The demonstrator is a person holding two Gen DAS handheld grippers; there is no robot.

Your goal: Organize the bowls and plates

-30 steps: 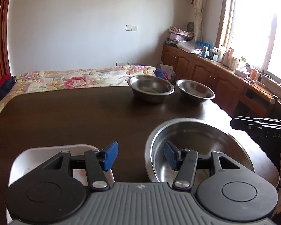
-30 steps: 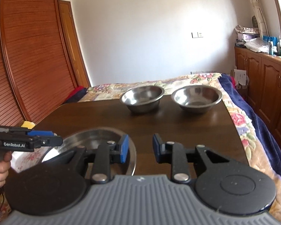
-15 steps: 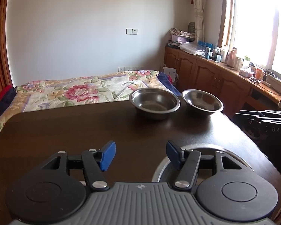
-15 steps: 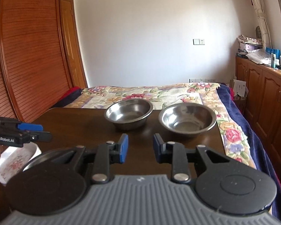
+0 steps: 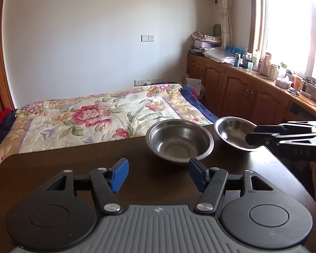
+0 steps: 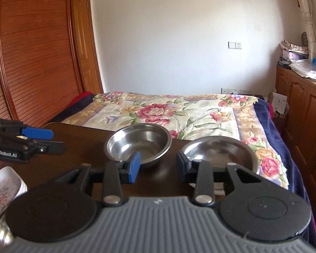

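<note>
Both tools have come forward along the worktop [image 5: 52, 168] in the last second. The left hand-held gripper [image 5: 157, 174] hangs with its blue pads wide apart and nothing between them, now facing the deeper steel bowl [image 5: 179, 140] near the far edge. The big steel basin and the white plate it looked down on earlier have dropped out of its view. The right hand-held gripper [image 6: 155, 166] is also parted and empty, and has closed on the shallower steel bowl [image 6: 219, 154] at the far right corner, whose near rim sits just behind its right finger. In my judgement a lift of that bowl, probably to nest it, comes next.

The white patterned plate [image 6: 4, 189] lies at the near left edge. A sliver of the steel basin [image 6: 1, 239] shows below. Between the tools and the bowls I see nothing in the way, though the bowls stand close together. The floral bed [image 5: 84, 116] lies beyond the far edge.
</note>
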